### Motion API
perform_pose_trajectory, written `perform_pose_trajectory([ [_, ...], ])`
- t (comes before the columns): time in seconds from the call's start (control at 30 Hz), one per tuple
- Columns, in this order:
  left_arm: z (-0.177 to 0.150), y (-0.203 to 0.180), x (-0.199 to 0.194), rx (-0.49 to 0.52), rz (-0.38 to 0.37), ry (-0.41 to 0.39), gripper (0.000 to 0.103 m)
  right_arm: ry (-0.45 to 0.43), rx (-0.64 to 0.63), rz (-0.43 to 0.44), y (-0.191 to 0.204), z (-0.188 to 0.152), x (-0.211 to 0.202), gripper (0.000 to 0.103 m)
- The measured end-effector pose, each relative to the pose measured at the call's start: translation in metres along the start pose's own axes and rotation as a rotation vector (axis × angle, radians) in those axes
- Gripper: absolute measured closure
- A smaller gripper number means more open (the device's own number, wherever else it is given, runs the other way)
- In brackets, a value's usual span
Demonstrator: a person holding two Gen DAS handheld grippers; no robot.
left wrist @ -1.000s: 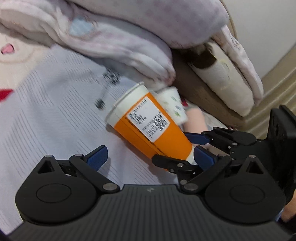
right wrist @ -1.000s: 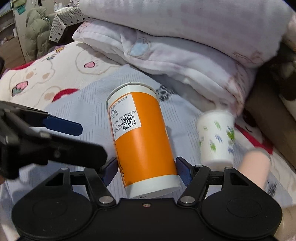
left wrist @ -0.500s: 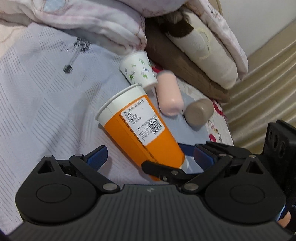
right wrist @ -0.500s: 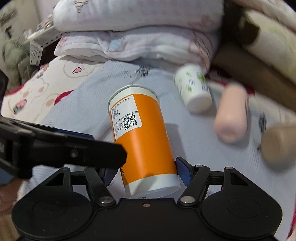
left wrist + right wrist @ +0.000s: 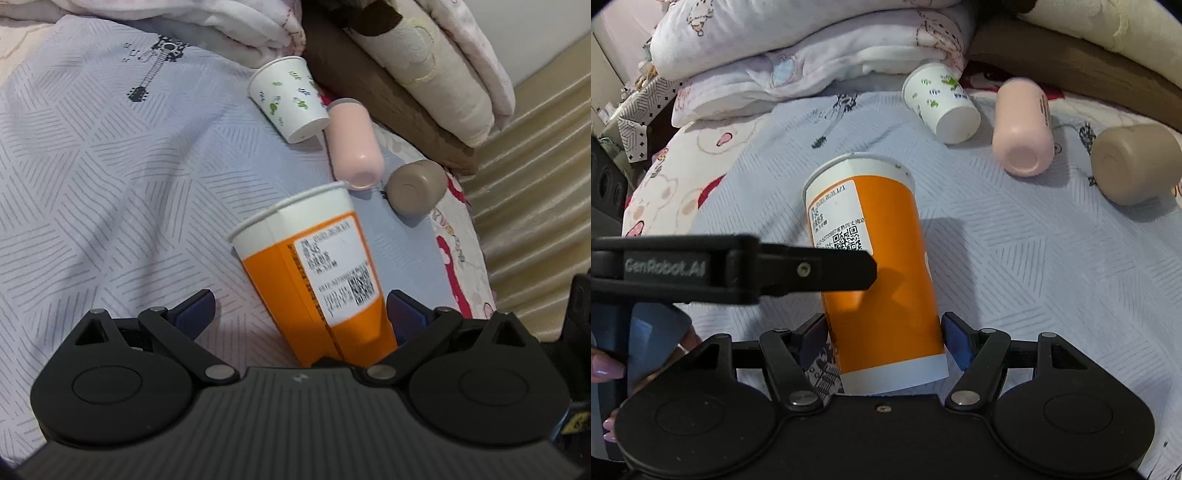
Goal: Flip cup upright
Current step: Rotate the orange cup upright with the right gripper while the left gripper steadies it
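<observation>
A tall orange paper cup (image 5: pixel 879 280) with a white label is held near its base between the blue pads of my right gripper (image 5: pixel 884 338), which is shut on it; its rim points away and up. In the left wrist view the same cup (image 5: pixel 314 273) stands between the pads of my left gripper (image 5: pixel 299 310). That gripper is open, its right pad near the cup wall and its left pad well apart. A left finger (image 5: pixel 812 271) crosses in front of the cup in the right wrist view.
On the grey-striped bedsheet (image 5: pixel 110 184) lie a small white paper cup with green print (image 5: pixel 288 103), a pink tumbler (image 5: pixel 354 147) and a beige cup (image 5: pixel 417 188), all on their sides. Folded blankets (image 5: pixel 812 48) and pillows pile up behind. The bed edge is at the right.
The orange cup has been raised from lying tilted toward standing, still in my right gripper. My left gripper moved in so its open fingers straddle the cup.
</observation>
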State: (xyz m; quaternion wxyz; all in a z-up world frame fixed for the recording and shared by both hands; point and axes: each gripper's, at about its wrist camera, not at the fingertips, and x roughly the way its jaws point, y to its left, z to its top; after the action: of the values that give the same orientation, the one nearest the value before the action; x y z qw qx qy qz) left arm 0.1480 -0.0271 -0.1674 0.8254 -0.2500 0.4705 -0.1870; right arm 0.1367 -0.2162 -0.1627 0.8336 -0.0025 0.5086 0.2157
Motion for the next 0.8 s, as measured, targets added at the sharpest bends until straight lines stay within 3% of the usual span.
perform_pose_trajectory([
  [0.17, 0.002, 0.004, 0.003, -0.01, 0.0, -0.008, 0.009, 0.042, 0.029, 0.049, 0.0, 0.001, 0.004, 0.031],
  [0.3, 0.002, 0.008, 0.006, -0.042, -0.065, 0.018, 0.028, 0.089, -0.04, 0.091, 0.007, 0.007, 0.005, 0.031],
  [0.47, 0.0, 0.004, 0.005, -0.017, -0.058, 0.014, 0.029, 0.113, -0.17, 0.102, 0.012, 0.021, -0.001, 0.021],
  [0.8, 0.006, 0.006, 0.009, 0.02, -0.075, 0.035, 0.029, 0.157, -0.183, 0.179, 0.001, 0.039, 0.02, 0.023],
])
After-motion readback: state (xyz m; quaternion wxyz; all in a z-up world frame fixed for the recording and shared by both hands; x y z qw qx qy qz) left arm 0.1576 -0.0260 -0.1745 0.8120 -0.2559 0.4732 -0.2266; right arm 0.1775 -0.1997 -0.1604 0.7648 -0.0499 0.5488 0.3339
